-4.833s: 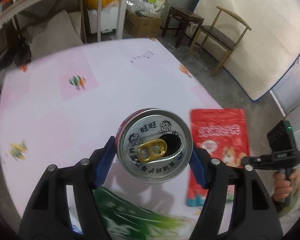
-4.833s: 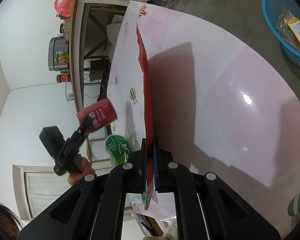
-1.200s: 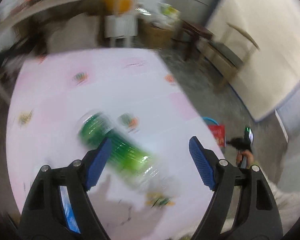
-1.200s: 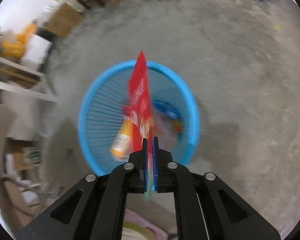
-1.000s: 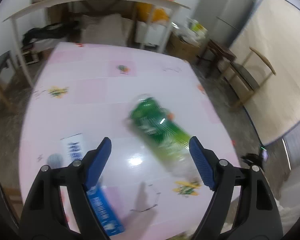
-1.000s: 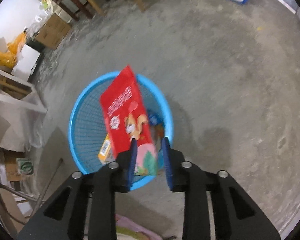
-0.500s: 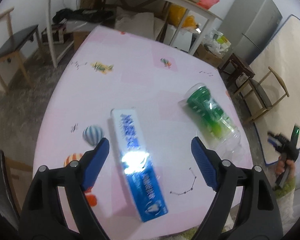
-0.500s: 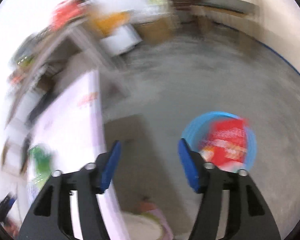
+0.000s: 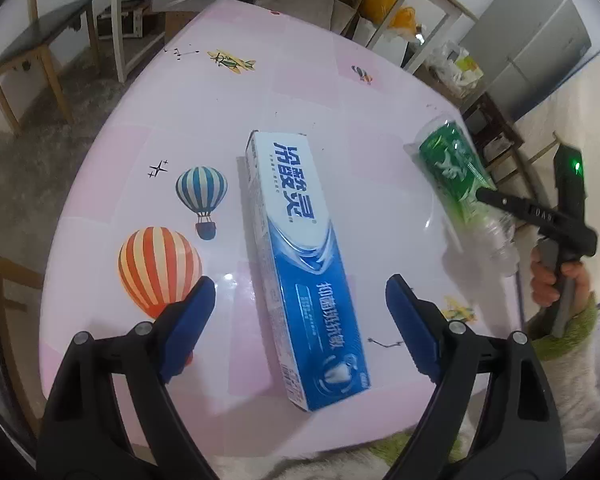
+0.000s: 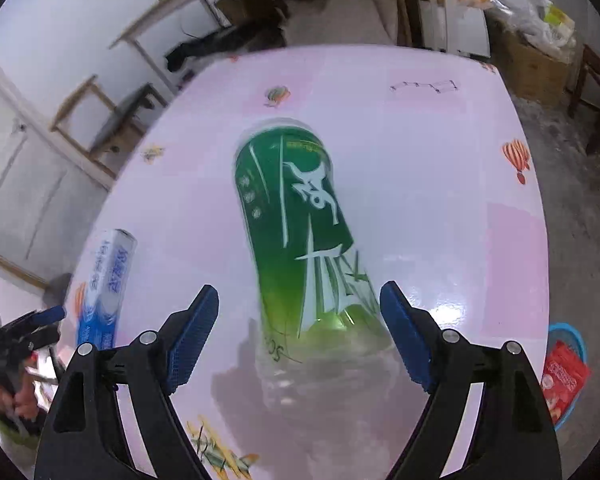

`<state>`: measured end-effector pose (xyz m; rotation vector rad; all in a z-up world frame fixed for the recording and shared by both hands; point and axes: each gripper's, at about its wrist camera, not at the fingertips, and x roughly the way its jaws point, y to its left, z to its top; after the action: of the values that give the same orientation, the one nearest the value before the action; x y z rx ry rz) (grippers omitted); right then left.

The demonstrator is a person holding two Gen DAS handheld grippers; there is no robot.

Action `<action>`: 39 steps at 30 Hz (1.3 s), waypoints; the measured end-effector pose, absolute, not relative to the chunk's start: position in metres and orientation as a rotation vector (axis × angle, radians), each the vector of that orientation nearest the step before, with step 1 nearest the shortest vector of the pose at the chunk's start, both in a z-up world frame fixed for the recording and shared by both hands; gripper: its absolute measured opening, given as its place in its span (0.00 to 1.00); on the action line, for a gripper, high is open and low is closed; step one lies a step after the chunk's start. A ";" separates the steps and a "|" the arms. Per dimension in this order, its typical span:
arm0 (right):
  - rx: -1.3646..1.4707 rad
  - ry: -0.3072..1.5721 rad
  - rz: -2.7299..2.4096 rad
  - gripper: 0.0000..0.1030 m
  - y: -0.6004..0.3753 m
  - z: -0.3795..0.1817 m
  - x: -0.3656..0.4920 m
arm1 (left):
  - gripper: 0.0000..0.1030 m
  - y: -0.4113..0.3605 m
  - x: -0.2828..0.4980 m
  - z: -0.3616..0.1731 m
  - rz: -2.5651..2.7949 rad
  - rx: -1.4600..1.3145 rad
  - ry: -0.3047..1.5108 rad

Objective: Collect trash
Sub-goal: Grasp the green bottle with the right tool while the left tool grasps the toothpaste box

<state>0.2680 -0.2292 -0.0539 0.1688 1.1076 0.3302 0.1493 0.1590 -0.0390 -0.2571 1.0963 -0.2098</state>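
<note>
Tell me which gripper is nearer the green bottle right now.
Right. The right gripper hangs open just over the green bottle; the left gripper is over the toothpaste box, off to its side.

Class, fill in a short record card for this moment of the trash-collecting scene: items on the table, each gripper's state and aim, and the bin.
On table: toothpaste box, green bottle, both lying flat
Left gripper: open, empty, over the toothpaste box
Right gripper: open, empty, bottle's clear end between its jaws
Bin: blue basket on the floor, red packet inside

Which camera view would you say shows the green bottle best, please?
The right wrist view: the green bottle lies large and central, its label readable. In the left wrist view it lies small at the right edge, partly behind the right gripper.
</note>
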 end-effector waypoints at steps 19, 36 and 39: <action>0.454 1.162 0.140 0.59 -0.273 -0.068 0.165 | 0.51 0.111 0.159 -0.071 -0.272 -0.135 1.117; 0.243 1.153 0.107 0.64 -0.243 -0.064 0.167 | 0.51 0.070 0.138 -0.066 -0.294 0.021 1.099; 0.239 1.154 0.111 0.64 -0.241 -0.066 0.170 | 0.51 0.070 0.135 -0.066 -0.290 0.019 1.099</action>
<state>0.1697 -0.2414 -0.0655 0.2388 1.1543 0.1113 0.1354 0.0699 -0.0655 0.0192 1.0985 -0.2898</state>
